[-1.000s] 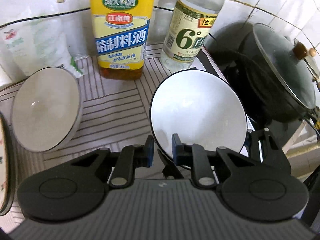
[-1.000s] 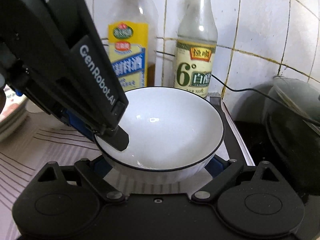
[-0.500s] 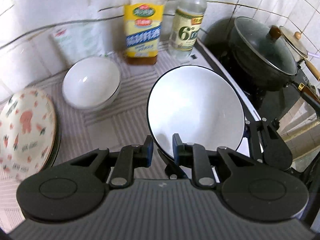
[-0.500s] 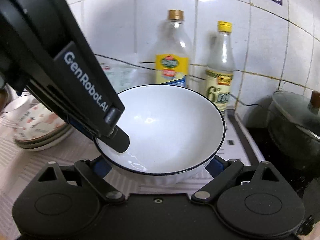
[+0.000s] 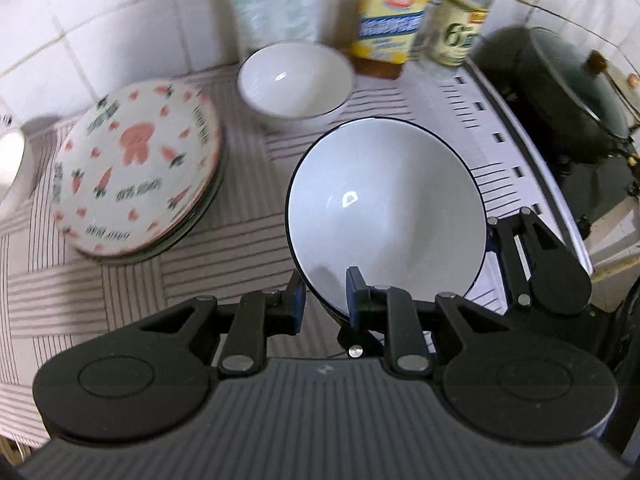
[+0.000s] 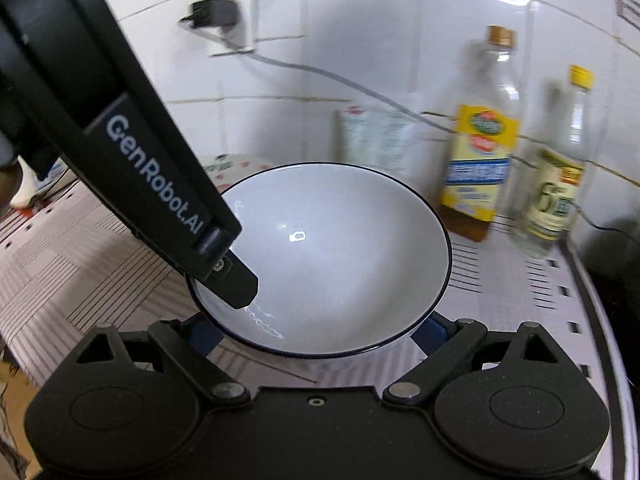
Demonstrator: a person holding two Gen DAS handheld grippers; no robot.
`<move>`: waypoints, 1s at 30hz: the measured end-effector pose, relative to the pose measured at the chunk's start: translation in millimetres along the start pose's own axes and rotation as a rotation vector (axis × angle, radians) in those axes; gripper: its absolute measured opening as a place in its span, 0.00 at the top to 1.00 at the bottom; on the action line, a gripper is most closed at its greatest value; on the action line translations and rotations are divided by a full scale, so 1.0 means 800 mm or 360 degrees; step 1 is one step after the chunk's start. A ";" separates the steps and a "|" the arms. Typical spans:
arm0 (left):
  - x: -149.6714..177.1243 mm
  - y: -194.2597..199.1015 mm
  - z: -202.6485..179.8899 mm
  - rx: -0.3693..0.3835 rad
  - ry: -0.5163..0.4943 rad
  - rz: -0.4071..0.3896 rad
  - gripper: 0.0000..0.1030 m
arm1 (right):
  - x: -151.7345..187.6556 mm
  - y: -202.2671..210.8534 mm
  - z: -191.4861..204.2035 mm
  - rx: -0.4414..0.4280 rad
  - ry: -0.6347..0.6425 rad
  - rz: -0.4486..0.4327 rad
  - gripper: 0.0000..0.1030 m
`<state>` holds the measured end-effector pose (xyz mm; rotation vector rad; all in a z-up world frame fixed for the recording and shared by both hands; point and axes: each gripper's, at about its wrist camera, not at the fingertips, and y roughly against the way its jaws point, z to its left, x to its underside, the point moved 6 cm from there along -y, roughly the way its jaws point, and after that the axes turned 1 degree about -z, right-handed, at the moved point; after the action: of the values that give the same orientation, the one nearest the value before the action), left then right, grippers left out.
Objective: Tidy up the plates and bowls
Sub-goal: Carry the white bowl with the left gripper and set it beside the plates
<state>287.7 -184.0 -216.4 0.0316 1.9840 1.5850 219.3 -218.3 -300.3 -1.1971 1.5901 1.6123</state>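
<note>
Over the striped counter cloth (image 5: 120,300): a white bowl with a dark rim (image 5: 386,208), carried between both grippers, clear of the cloth.
Left gripper (image 5: 322,300): jaws nearly closed, pinching the near-left rim of the white bowl with a dark rim, one pad inside the rim and one outside.
Left gripper, right wrist view (image 6: 234,280): comes down from the upper left, and its tip sits over the bowl's left rim (image 6: 320,256).
Right gripper (image 6: 316,336): jaws wide apart, blue pads against the bowl's outer wall on either side, cradling it from below.
Right gripper, left wrist view (image 5: 536,264): one black finger stands at the bowl's right edge.
Second bowl (image 5: 296,80): white, upright on the cloth, behind the held bowl and apart from it.
Patterned plates (image 5: 136,168): a stack at the left of the cloth, top plate printed with pink figures and carrots; beside the second bowl.
Bottles: a yellow-label bottle (image 6: 478,160) and a clear bottle marked 6° (image 6: 558,184) stand by the tiled wall.
Black wok with glass lid (image 5: 568,92): at the right, on the stove.
Blur: both views are smeared at the edges.
</note>
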 end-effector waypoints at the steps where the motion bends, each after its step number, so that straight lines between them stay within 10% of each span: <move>1: 0.002 -0.004 0.005 -0.0004 0.0012 0.0015 0.81 | 0.002 -0.006 0.003 -0.0015 0.0017 0.0013 0.06; 15: 0.017 -0.064 0.054 -0.0049 0.0250 0.0223 0.81 | 0.022 -0.066 0.021 -0.0229 0.0008 0.0232 0.07; 30: 0.015 -0.042 0.041 -0.0102 0.0123 0.0239 0.71 | -0.002 -0.016 0.008 -0.0318 0.0001 0.0386 0.07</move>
<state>304.2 -160.4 -254.9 0.0975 2.0292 1.7689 230.0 -209.7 -305.6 -1.1375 1.6571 1.9638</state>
